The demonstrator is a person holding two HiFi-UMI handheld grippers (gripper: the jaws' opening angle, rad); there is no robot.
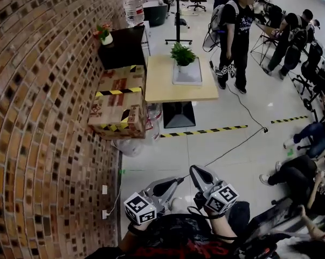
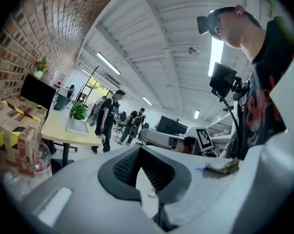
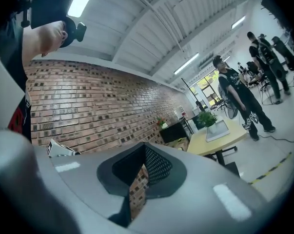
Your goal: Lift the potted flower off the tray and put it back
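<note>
The potted flower, a green leafy plant in a white pot, stands on a pale tray on a light wooden table far ahead of me. Both grippers are held close to my body at the bottom of the head view, well short of the table. My left gripper and my right gripper are both shut with nothing in them. The left gripper view shows the plant and tray small at the left. In the right gripper view the plant appears at the right.
A brick wall runs along the left. Taped cardboard boxes and a black cabinet with a small flower pot stand beside the table. A person stands at its right. Yellow-black floor tape and a cable cross the floor; people sit at right.
</note>
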